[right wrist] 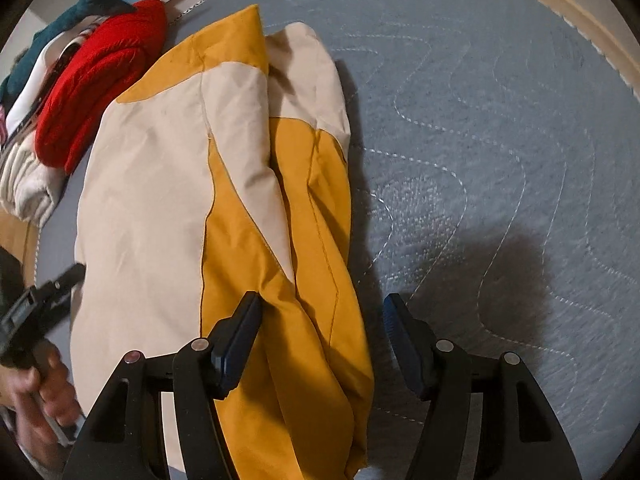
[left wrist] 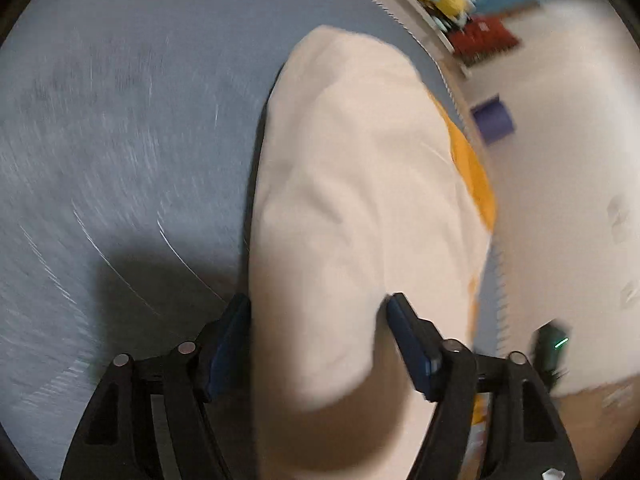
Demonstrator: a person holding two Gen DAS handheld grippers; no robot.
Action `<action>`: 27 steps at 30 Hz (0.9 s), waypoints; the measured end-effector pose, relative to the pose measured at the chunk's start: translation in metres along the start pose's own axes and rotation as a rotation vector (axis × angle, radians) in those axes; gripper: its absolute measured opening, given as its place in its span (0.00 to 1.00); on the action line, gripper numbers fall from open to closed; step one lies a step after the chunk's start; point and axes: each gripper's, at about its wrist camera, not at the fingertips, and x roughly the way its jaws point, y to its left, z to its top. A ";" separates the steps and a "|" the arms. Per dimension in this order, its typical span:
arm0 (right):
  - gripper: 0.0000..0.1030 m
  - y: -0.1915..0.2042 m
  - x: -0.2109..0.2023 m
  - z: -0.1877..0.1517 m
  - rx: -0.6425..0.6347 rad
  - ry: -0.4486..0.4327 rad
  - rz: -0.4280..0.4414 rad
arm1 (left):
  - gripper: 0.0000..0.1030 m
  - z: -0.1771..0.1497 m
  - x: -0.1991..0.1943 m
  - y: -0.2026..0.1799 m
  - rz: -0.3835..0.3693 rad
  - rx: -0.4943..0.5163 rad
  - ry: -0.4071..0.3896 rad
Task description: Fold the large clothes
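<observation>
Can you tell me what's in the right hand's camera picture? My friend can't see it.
A cream and mustard-yellow jacket lies folded lengthwise on a grey quilted mat. The open right gripper sits over its yellow end, and a red garment lies at the left.

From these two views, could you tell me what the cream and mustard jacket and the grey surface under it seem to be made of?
Jacket: seemingly a thin, smooth woven fabric with a matte finish; it shows fine creases and stitched panel seams.
Grey surface: apparently a quilted, heathered textile pad, matte, with wavy white stitch lines.

Left view smeared by motion blur, right view sharp, even indoor light, dark tongs shadow on mat [right wrist: 500,128], fisheye bending, black corners.
</observation>
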 end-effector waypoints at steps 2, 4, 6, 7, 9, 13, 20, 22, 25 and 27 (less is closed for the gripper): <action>0.62 -0.007 0.005 -0.001 0.032 0.008 0.022 | 0.69 0.002 0.009 0.006 -0.051 -0.032 0.013; 0.61 -0.015 0.011 -0.002 0.066 0.014 0.044 | 0.69 0.003 0.014 0.007 -0.073 -0.041 0.009; 0.51 -0.016 0.013 -0.004 0.078 0.008 0.056 | 0.67 0.002 0.015 0.005 -0.069 -0.030 -0.001; 0.33 -0.016 0.014 -0.005 0.078 0.005 0.088 | 0.62 0.002 0.013 0.003 -0.063 -0.022 -0.004; 0.28 -0.014 0.015 -0.007 0.085 -0.003 0.111 | 0.47 0.000 0.008 -0.006 -0.044 0.021 -0.018; 0.14 0.016 0.011 -0.014 -0.021 -0.059 0.063 | 0.33 -0.002 -0.019 -0.029 -0.023 0.097 -0.044; 0.12 0.081 0.014 -0.034 -0.056 -0.039 0.221 | 0.33 0.010 -0.118 0.013 0.098 0.092 -0.121; 0.12 0.117 0.015 -0.046 -0.107 -0.029 0.270 | 0.33 0.012 -0.155 0.041 0.149 0.069 -0.128; 0.12 0.164 0.018 -0.066 -0.156 -0.016 0.329 | 0.38 0.011 -0.181 0.084 0.185 0.005 -0.109; 0.12 0.186 0.021 -0.078 -0.180 -0.003 0.342 | 0.46 0.010 -0.182 0.116 0.210 -0.046 -0.057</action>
